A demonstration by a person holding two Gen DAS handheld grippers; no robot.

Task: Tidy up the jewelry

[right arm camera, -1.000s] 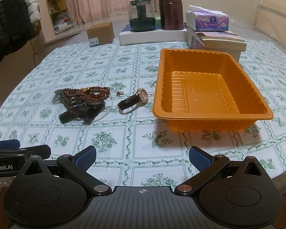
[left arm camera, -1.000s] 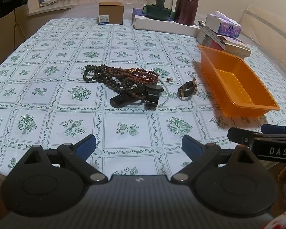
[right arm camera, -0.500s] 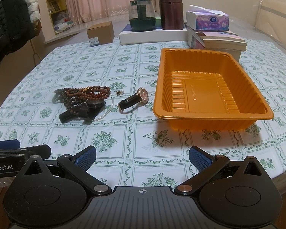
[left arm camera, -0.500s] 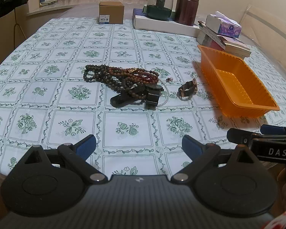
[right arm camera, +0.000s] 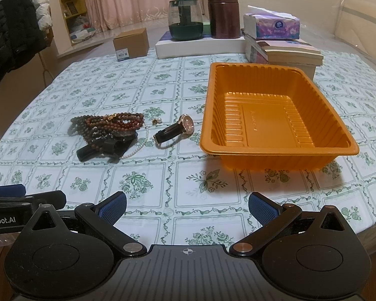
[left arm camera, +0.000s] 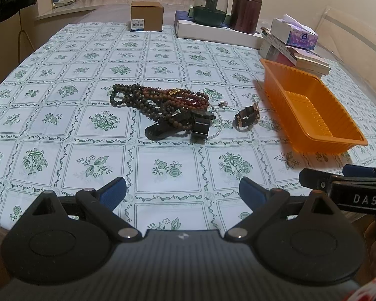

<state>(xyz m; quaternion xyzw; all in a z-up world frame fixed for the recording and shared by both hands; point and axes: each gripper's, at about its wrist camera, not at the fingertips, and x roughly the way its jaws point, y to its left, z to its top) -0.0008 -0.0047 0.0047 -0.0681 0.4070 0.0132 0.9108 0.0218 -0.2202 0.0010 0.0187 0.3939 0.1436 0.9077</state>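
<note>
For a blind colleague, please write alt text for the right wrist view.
The open right gripper hovers above a floral tablecloth, facing an empty orange tray. Left of the tray lie a wristwatch and a pile of bead strands.

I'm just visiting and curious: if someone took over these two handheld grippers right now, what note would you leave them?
Left gripper: open, holding nothing, low over the near table edge.
Right gripper: open, holding nothing, beside it.
Jewelry: all on the tablecloth, left of the tray. The bead strands are tangled over a black watch, with a pearl strand alongside. The gold-cased watch lies apart, nearest the tray.
Orange tray: nothing in it.
Done: nothing yet.
Left: probably move every piece into the tray; the lone watch looks easiest first.
</note>
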